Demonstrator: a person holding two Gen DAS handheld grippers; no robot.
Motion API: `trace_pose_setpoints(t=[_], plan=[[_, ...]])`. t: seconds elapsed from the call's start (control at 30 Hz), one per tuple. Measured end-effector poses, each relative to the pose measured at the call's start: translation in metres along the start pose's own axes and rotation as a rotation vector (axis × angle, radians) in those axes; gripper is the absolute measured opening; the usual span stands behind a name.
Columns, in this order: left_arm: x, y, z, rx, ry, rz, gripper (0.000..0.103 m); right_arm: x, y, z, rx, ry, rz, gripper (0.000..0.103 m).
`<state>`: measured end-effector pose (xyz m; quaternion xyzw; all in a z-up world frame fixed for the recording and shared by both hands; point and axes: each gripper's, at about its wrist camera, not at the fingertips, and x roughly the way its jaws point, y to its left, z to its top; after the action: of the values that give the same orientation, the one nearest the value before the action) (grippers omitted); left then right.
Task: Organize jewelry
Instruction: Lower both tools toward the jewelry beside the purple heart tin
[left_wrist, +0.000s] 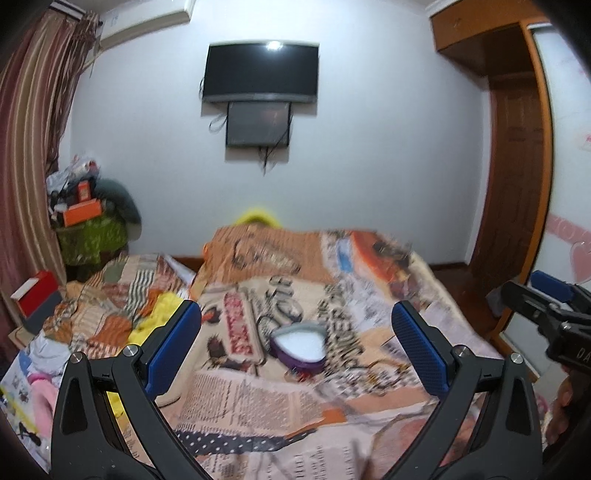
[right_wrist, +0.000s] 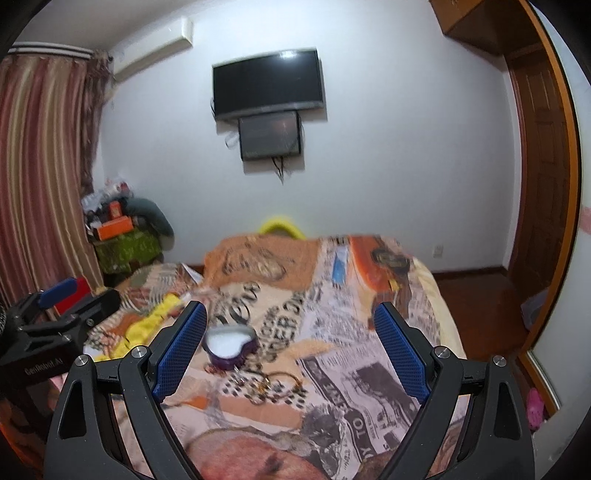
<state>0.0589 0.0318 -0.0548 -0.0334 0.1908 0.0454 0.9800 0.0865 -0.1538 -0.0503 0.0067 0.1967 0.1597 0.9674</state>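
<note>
A purple heart-shaped jewelry box (left_wrist: 300, 348) with a white lining lies open on the newspaper-print bedspread (left_wrist: 258, 398). It also shows in the right wrist view (right_wrist: 229, 346). A loose pile of jewelry (right_wrist: 266, 384), chains and rings, lies just in front of the box; in the left wrist view it is a blur to the box's right (left_wrist: 380, 373). My left gripper (left_wrist: 296, 350) is open and empty, hovering above the bed near the box. My right gripper (right_wrist: 290, 350) is open and empty, above the jewelry.
Crumpled clothes (left_wrist: 110, 321) lie on the bed's left side. A red box (left_wrist: 35, 295) stands at the left edge. A cluttered side table (left_wrist: 88, 229) is in the far corner. A wooden door (right_wrist: 539, 177) is on the right, a TV (left_wrist: 262, 72) on the wall.
</note>
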Motion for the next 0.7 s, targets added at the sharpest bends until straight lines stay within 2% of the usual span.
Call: trace_pose_setpoints(t=[0.1, 0.33, 0.53, 0.7], plan=[[0.024, 0.01, -0.012, -0.012, 0.083, 0.009, 0.103, 0.026, -0.008, -0.013, 0.015, 0.087, -0.01, 0.09], [0.073, 0.022, -0.049, -0.012, 0.266, 0.013, 0.102, 0.061, -0.011, -0.033, -0.008, 0.228, -0.011, 0.09], [0.109, 0.028, -0.073, -0.03, 0.402, -0.013, 0.089, 0.092, -0.015, -0.048, -0.003, 0.331, 0.02, 0.09], [0.135, 0.034, -0.08, -0.047, 0.49, -0.047, 0.073, 0.108, -0.021, -0.054, -0.006, 0.39, 0.056, 0.09]])
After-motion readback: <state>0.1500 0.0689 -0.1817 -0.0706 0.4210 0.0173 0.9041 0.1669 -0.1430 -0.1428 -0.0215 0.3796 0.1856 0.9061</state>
